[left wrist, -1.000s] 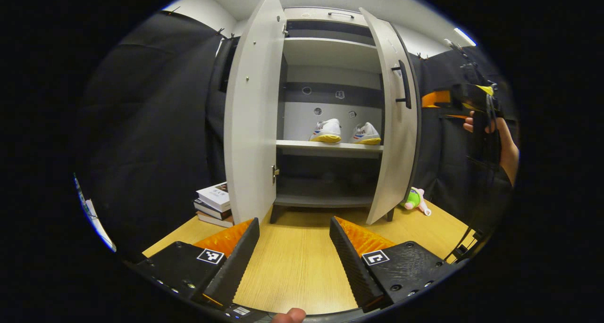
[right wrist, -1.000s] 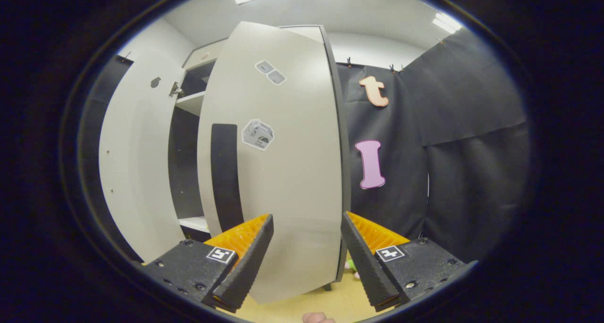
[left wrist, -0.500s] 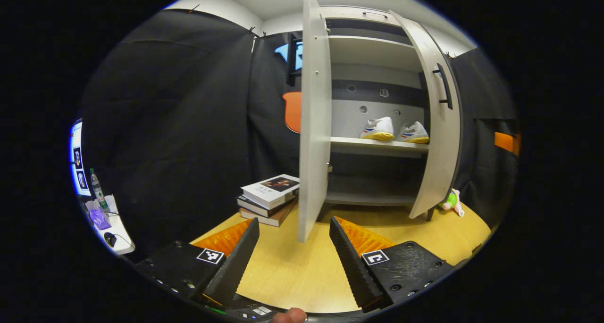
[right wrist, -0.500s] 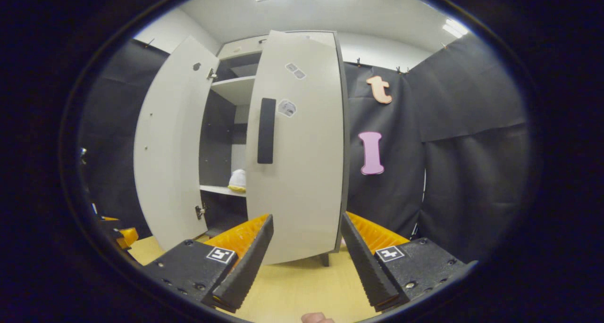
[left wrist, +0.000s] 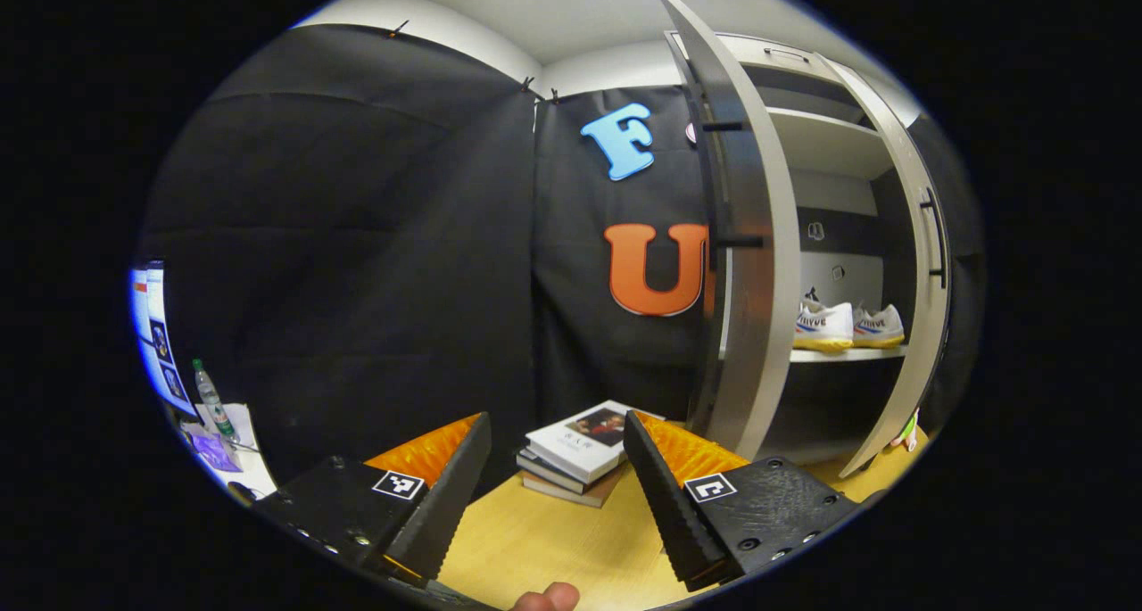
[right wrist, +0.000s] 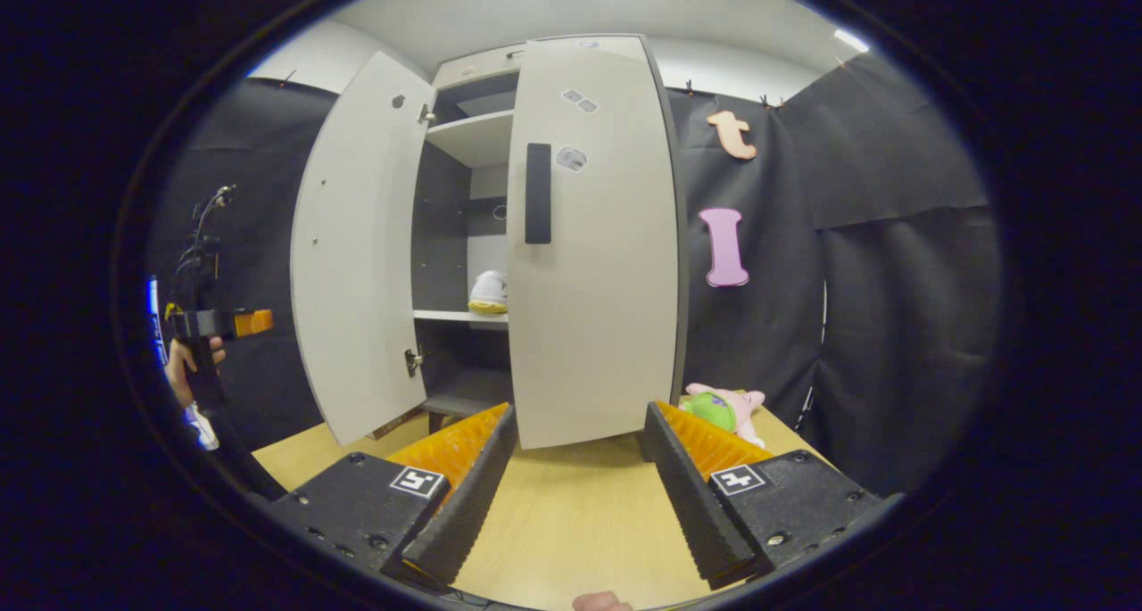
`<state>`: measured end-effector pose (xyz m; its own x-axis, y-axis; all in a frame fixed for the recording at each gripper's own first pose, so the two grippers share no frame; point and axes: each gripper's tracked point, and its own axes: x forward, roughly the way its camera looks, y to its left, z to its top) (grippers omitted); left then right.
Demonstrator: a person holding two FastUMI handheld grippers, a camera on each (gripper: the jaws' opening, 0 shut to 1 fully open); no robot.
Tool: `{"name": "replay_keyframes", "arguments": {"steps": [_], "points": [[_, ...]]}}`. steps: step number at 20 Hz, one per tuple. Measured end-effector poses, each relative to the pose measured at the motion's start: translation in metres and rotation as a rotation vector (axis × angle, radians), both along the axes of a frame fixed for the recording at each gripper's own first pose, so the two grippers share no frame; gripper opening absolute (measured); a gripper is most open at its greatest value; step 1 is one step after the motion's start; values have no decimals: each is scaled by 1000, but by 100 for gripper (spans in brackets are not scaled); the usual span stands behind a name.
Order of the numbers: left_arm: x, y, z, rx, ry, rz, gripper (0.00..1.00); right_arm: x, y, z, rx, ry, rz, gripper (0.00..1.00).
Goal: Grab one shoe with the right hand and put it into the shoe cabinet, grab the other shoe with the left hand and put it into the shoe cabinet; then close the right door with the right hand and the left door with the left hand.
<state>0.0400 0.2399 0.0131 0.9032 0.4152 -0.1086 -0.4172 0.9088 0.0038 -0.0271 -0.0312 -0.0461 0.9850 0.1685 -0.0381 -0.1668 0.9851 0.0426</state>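
Note:
Two white shoes with yellow soles sit side by side on the middle shelf of the grey shoe cabinet. My left gripper is open and holds nothing; it hangs over the wooden table, left of the left door, which I see almost edge-on. In the right gripper view, one shoe shows between the open left door and the partly swung-in right door with its dark handle. My right gripper is open, a little back from that door. A hand holds the left gripper far left.
A stack of books lies on the table beside the cabinet's left side. A green and pink plush toy lies by the cabinet's right foot. A bottle and papers sit on a white surface far left.
My left gripper has swung left, from facing the cabinet's inside to the outer side of the left door. My right gripper has drawn back from the right door, which has swung inwards.

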Motion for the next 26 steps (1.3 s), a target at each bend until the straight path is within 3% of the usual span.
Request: {"name": "replay_keyframes", "arguments": {"steps": [5,6,7,14,22,26], "points": [[42,9,59,22,-72,-58,90,2,-15,-8,17,33,-22,94],[48,13,67,27,-83,-56,90,1,-17,-9,24,38,-28,89],[53,15,72,24,-89,-59,91,2,-20,-9,28,39,-35,94],[64,5,83,-25,-87,-107,90,5,-37,-10,23,44,-74,94],[65,-66,87,-5,-88,-213,90,11,-35,-1,3,21,-68,94],[78,-111,85,-51,-113,-276,90,9,-45,-6,-2,33,-89,94]]}}
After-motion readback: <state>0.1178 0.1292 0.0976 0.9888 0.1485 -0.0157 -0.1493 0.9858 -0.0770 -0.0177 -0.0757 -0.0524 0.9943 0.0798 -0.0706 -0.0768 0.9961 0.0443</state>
